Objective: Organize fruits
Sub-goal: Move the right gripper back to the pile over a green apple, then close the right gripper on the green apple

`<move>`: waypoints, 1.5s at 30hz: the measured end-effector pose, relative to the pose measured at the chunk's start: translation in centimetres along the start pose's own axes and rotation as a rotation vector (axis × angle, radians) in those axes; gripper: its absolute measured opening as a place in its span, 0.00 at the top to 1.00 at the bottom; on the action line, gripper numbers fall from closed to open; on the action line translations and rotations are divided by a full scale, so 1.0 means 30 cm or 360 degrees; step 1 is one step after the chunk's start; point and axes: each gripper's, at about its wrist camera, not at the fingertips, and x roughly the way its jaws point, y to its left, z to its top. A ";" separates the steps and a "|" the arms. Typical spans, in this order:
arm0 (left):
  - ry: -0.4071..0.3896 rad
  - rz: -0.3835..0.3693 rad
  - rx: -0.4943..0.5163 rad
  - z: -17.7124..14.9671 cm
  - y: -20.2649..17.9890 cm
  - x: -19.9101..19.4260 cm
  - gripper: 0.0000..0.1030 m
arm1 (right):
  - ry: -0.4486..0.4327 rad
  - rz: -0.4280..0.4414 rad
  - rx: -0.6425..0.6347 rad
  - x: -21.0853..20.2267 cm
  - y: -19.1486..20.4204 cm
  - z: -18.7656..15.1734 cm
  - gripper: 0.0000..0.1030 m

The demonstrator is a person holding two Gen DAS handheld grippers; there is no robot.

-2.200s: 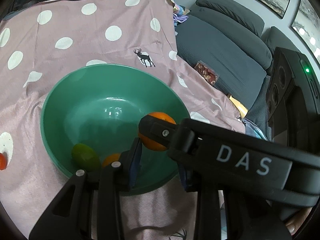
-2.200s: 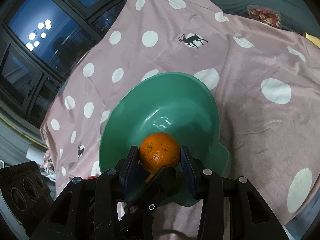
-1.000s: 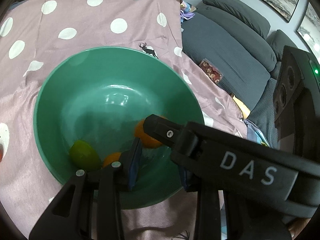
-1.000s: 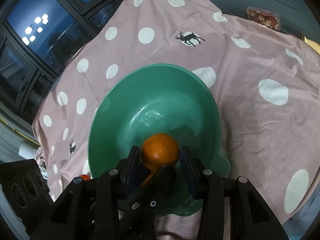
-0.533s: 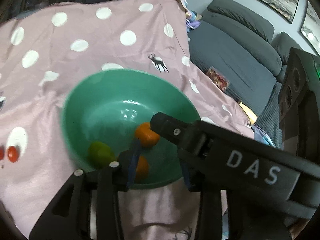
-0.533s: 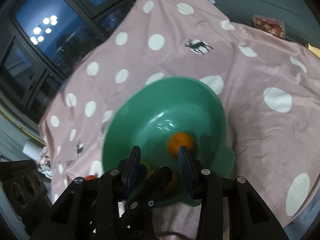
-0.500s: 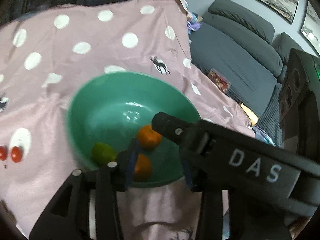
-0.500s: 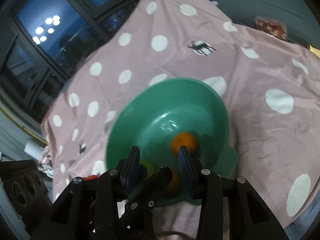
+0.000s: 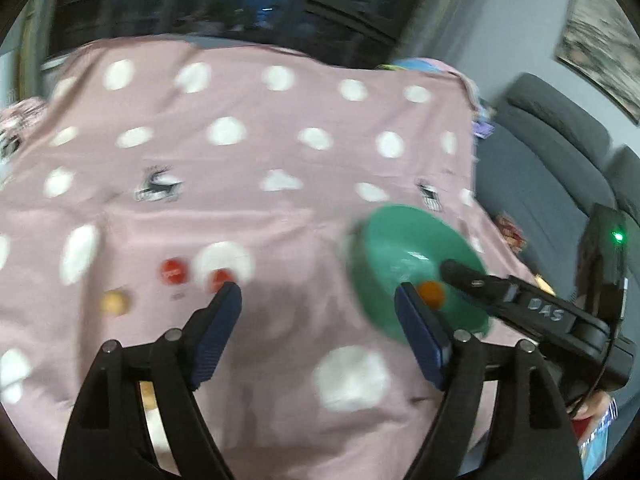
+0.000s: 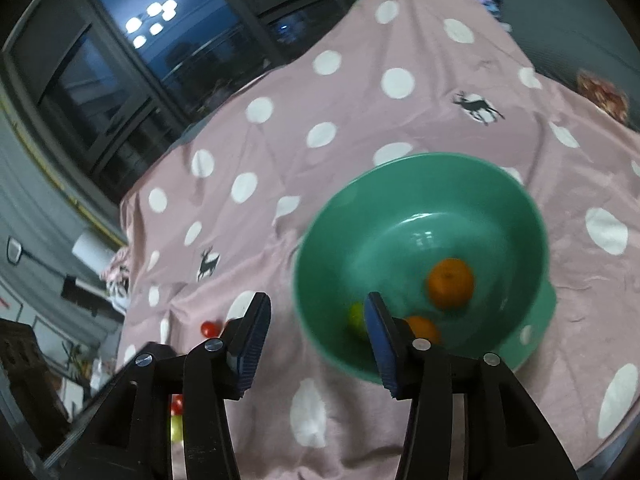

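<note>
An orange (image 10: 451, 283) lies in the green bowl (image 10: 420, 168); both grippers' fingers are opening, empty. Next, the left gripper (image 9: 318, 312) likely reaches for a red tomato (image 9: 173, 271).

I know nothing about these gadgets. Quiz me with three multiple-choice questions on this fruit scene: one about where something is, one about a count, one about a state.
1. Where do the two small red fruits lie?
A. in the bowl
B. on the dotted cloth
C. on the sofa

2. How many fruits are in the green bowl?
A. one
B. three
C. five

3. What is between the right claw's fingers?
A. nothing
B. an orange
C. a red fruit

Answers:
1 B: both sit on the pink cloth, left of the bowl.
2 B: two oranges, the larger and the smaller, plus a green fruit.
3 A: its jaws are opening and only cloth shows between them.
</note>
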 end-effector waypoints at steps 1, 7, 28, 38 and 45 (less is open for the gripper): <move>0.0003 0.0048 -0.0028 -0.006 0.035 -0.018 0.22 | 0.0009 0.0002 -0.0020 0.005 0.017 -0.005 0.52; -0.0030 0.0238 -0.0201 -0.031 0.221 -0.089 0.19 | 0.0087 0.0011 -0.0177 0.055 0.128 -0.048 0.52; -0.0070 0.0426 -0.0507 -0.051 0.476 -0.187 0.18 | 0.0640 0.0281 -0.0530 0.306 0.452 -0.313 0.52; -0.0072 0.0434 -0.0622 -0.056 0.527 -0.196 0.18 | 0.0952 0.0477 -0.0492 0.397 0.522 -0.437 0.52; -0.0057 0.0437 -0.0581 -0.053 0.511 -0.186 0.18 | 0.0985 0.0476 -0.0431 0.440 0.541 -0.467 0.52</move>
